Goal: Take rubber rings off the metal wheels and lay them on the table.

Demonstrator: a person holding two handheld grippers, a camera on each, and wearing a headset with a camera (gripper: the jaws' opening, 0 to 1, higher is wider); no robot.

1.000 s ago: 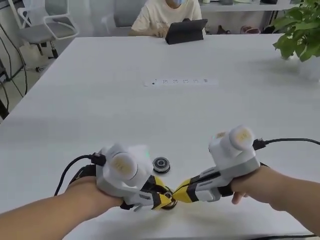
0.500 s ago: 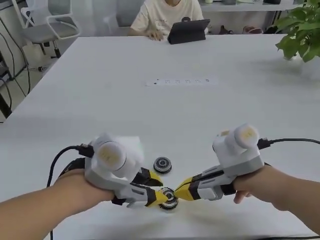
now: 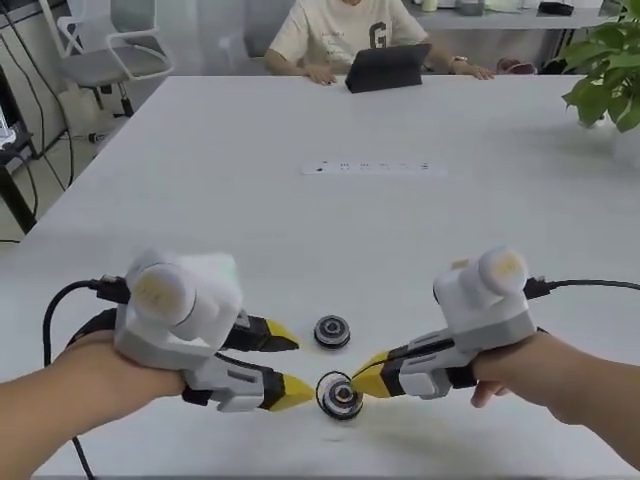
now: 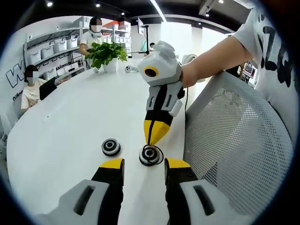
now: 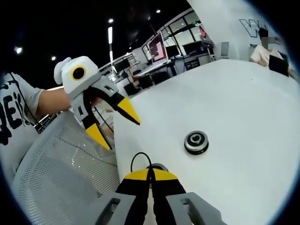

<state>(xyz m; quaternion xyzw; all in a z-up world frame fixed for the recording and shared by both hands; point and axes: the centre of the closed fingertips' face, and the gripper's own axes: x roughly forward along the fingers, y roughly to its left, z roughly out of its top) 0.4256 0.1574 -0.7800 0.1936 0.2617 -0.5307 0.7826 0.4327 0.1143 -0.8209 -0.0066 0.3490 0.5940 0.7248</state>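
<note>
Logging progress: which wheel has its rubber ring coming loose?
The wheel nearer the person, at the right gripper's shut jaws: its rubber ring loops free. The other wheel lies apart.

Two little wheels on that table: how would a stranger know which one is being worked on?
On the big white table, look to the near edge. Of the two small metal wheels there, it is the nearer wheel, at the tip of the right claw. Unlike the farther wheel, its thin black rubber ring is pulled loose, pinched in that shut claw.
</note>
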